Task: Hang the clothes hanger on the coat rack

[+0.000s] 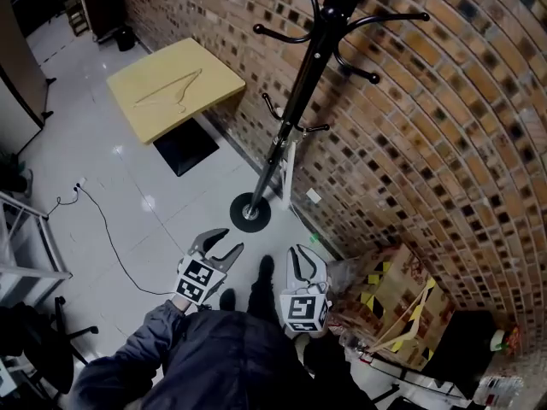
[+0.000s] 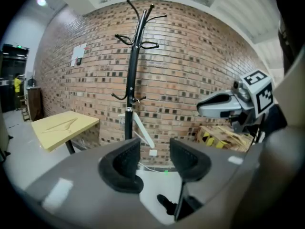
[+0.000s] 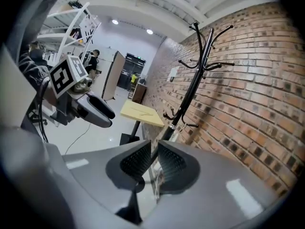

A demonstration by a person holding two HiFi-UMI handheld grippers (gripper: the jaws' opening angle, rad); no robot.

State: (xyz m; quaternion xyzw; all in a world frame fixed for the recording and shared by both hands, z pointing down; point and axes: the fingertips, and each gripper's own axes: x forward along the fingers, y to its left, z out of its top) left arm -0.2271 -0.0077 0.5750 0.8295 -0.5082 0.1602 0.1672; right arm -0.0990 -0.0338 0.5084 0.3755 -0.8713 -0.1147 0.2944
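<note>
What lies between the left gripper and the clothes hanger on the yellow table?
In the head view, grey floor and the black base plate of the table lie between the left gripper and the clothes hanger.

No word or number legible anywhere. Left tool (image 1: 220, 242), right tool (image 1: 305, 257): cubes (image 1: 198, 278) carry black-and-white square markers, code patterns only, no letters. Paper notice (image 2: 78, 55) on brick wall (image 2: 200, 70), left of coat rack (image 2: 132, 80): print too small to read. Green lit sign (image 2: 18, 46) above far doorway: illegible. Cardboard box (image 1: 393, 301) at wall foot: yellow-black hazard stripes, no lettering made out.
</note>
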